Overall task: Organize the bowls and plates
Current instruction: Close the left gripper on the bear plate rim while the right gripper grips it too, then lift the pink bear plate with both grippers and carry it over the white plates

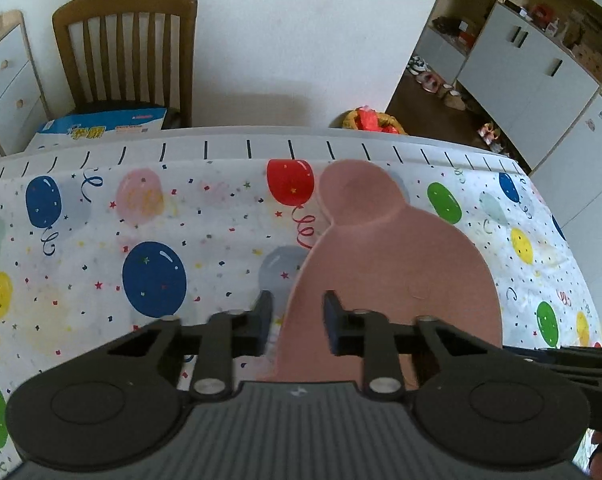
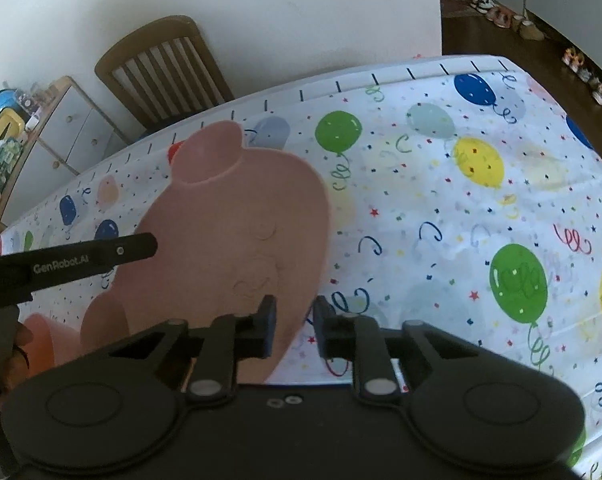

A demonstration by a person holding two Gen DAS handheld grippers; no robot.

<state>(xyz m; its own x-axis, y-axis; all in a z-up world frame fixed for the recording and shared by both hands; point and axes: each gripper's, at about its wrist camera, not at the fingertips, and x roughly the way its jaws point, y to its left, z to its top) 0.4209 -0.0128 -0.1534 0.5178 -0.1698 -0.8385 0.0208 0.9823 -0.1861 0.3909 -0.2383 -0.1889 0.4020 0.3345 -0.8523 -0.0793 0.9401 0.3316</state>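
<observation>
A table under a balloon-print cloth carries a pink bear-shaped plate, its edges between both tongs' tips.

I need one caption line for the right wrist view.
Right hand-held gripper closed on the rim of a pink bear-shaped plate on the balloon tablecloth.
</observation>
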